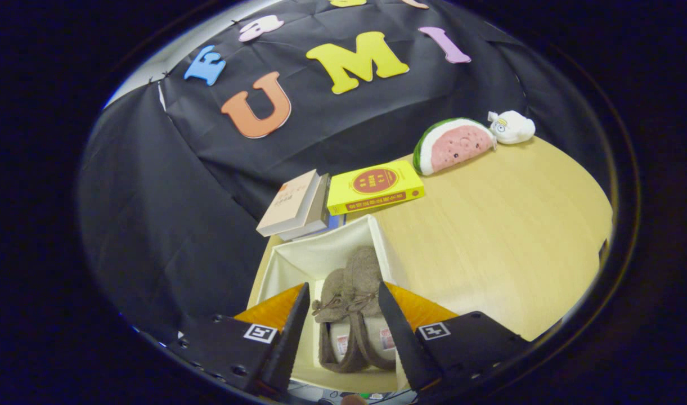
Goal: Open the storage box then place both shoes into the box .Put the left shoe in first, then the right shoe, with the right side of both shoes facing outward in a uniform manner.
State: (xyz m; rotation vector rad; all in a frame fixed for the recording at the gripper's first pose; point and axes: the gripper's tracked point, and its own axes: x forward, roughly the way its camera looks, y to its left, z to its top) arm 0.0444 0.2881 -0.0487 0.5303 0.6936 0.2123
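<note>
Both shoes (351, 306) lie side by side inside the open box (320, 256), toes pointing away toward 12 o'clock and heel openings toward the camera. The box sits on the tabletop (501, 236) at its near-left part. The jaws of the gripper (343, 315) are spread wide and hold nothing; they hang above the box with the shoes seen between them, one jaw at 9 o'clock of the pair and the other at 3 o'clock. Whether the jaws touch the box walls cannot be told.

By the look of it, the placing step is done or nearly so: box open, both shoes in. Which shoe is the left and which side faces outward cannot be settled from this angle. The next move likely calls for lifting the gripper straight up and clear, keeping the jaws off the soft walls so the box does not tip or shift, or for a small nudge if the shoes need squaring.

Beyond the box, at 12 o'clock, a stack of books (295, 205) leans just past its far rim, with a yellow book (374, 187) beside it at 1 o'clock. Farther off at 2 o'clock rest a watermelon toy (453, 145) and a small white plush (512, 127), touching each other. None of these stands in the path of a withdrawal upward; the books crowd only the far rim.
</note>
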